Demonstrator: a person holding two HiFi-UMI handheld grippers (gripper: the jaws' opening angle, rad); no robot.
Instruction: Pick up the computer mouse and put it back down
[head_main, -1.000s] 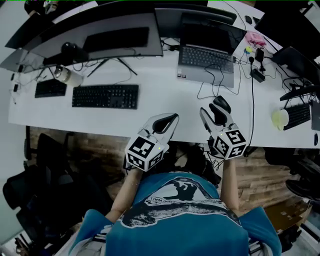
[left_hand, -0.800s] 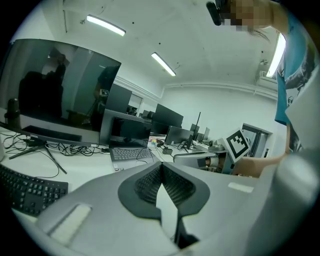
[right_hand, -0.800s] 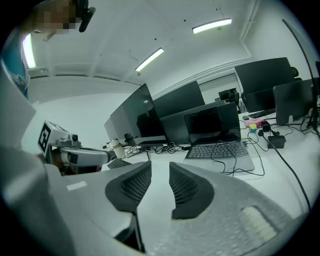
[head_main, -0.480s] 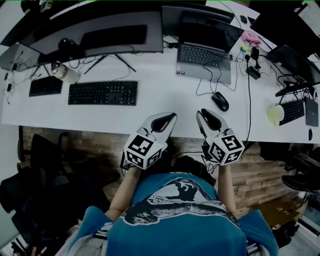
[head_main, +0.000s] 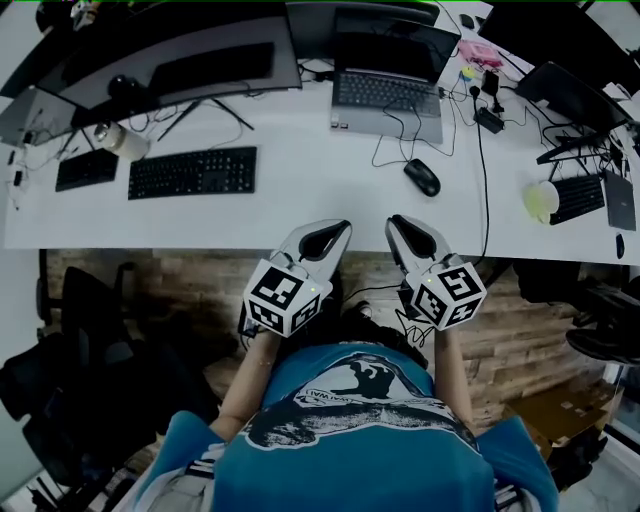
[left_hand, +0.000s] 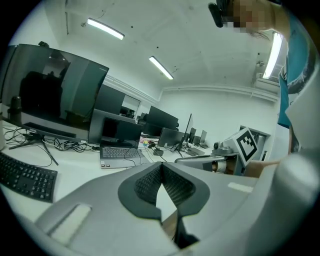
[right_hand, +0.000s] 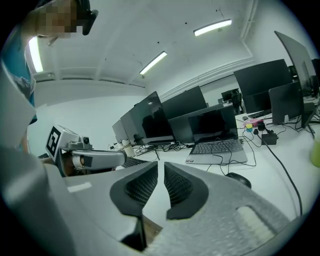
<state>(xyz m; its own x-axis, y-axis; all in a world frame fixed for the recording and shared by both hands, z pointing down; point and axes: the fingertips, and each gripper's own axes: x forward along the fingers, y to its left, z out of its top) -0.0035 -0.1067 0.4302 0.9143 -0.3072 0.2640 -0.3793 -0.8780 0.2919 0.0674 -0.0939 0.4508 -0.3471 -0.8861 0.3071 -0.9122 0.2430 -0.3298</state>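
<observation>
Jaws of right gripper (head_main: 402, 224) closing on nothing — computer mouse (head_main: 422, 177) well apart; left gripper (head_main: 338, 227) pressed together, empty.

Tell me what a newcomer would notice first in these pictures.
Two grey grippers sit side by side at the near edge of the white desk. The left gripper is shut and empty, and the right gripper has its jaws closing with nothing between them. Just beyond the right one, a black computer mouse lies alone on the desk in front of the open laptop.
</observation>
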